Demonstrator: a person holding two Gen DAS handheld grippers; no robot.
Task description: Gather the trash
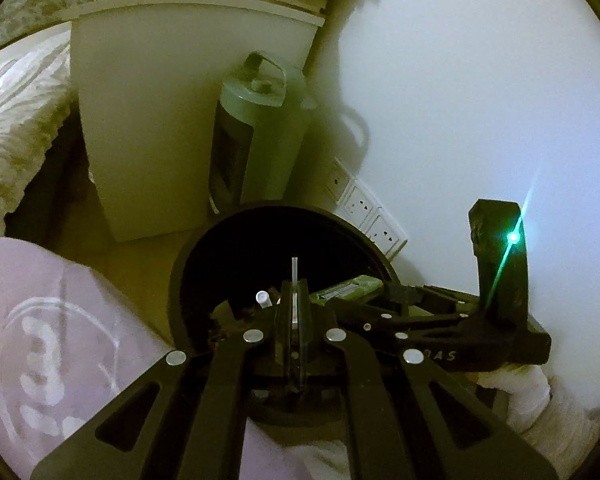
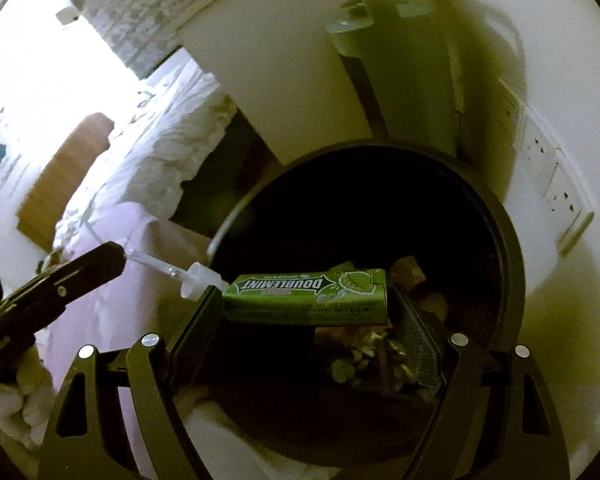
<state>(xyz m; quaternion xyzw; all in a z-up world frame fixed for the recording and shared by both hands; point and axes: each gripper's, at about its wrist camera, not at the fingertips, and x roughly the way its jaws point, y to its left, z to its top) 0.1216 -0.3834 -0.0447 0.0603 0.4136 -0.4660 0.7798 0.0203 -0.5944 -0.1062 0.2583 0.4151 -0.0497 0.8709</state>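
A black round trash bin [image 2: 516,280] stands on the floor, with crumpled wrappers [image 2: 372,356] inside. My right gripper [image 2: 306,300] is shut on a green Doublemint gum pack [image 2: 308,294] and holds it over the bin's mouth. The pack also shows in the left wrist view [image 1: 348,287], as does the bin [image 1: 180,276]. My left gripper [image 1: 296,292] is shut on a thin clear plastic syringe-like stick [image 1: 294,270], held over the bin. In the right wrist view the left gripper [image 2: 118,258] comes from the left, and the clear stick [image 2: 172,270] ends in a white cap beside the gum pack.
A white bedside cabinet [image 1: 152,120] and a pale green tower heater [image 1: 252,136] stand behind the bin. White wall sockets [image 1: 360,204] sit low on the wall. A bed with white bedding [image 2: 156,152] lies left. Pink cloth [image 1: 40,320] is at lower left.
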